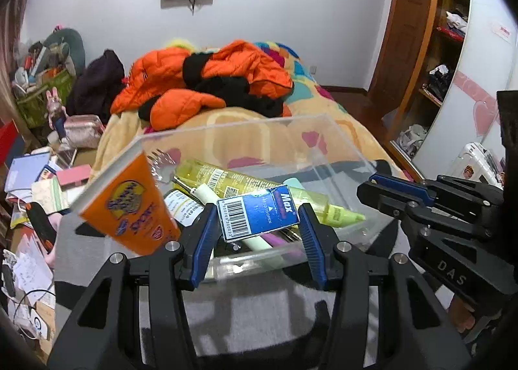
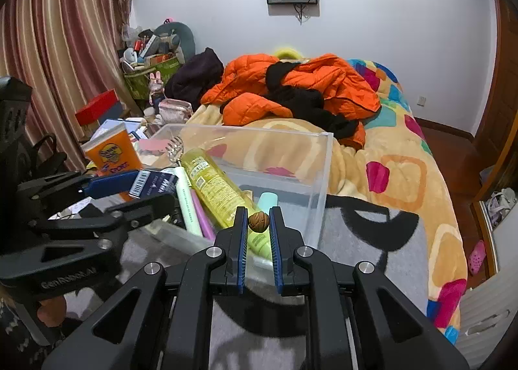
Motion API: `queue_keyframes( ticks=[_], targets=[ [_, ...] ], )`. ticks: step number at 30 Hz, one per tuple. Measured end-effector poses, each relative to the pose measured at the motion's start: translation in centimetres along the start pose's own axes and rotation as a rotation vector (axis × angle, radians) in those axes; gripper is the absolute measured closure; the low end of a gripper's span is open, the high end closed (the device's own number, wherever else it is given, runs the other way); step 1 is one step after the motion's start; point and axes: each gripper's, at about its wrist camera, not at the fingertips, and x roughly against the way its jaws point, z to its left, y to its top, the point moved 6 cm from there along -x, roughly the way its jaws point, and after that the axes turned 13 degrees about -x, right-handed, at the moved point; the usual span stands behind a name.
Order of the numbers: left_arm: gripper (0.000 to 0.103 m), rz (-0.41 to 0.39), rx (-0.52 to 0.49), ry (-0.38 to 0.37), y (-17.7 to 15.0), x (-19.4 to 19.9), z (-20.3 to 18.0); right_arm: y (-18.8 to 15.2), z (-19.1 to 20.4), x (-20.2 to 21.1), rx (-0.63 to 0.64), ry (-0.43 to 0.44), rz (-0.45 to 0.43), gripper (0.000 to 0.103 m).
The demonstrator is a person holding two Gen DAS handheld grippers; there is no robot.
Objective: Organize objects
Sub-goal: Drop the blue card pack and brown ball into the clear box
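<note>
A clear plastic bin (image 1: 340,143) (image 2: 320,172) stands on a grey and black cloth on the bed. In it lie a yellow bottle (image 1: 233,179) (image 2: 213,188), an orange tube (image 1: 136,208) (image 2: 111,156), pens and a fork. My left gripper (image 1: 257,217) is shut on a blue Max staple box (image 1: 259,213) (image 2: 152,185) just above the bin's near rim. My right gripper (image 2: 258,222) is shut on a brown walnut (image 2: 258,222) over the bin's near edge; it also shows in the left wrist view (image 1: 398,195).
An orange jacket and black clothes (image 2: 301,91) lie on the patterned blanket behind the bin. Books, boxes and a green basket (image 2: 145,75) crowd the left side by the curtain. A wooden wardrobe (image 1: 430,55) stands at the right.
</note>
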Motion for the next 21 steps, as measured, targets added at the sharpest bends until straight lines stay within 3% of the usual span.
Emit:
queue_keyframes(
  ticks=[11, 21],
  targets=[
    [0.053, 0.027, -0.008, -0.019, 0.3, -3.0, 0.0, 0.5, -0.1, -3.7, 0.020, -0.034, 0.047, 0.091],
    [0.053, 0.031, -0.014, -0.023, 0.3, -3.7, 0.2, 0.2, 0.1, -4.4, 0.026, -0.038, 0.062, 0.091]
  ],
)
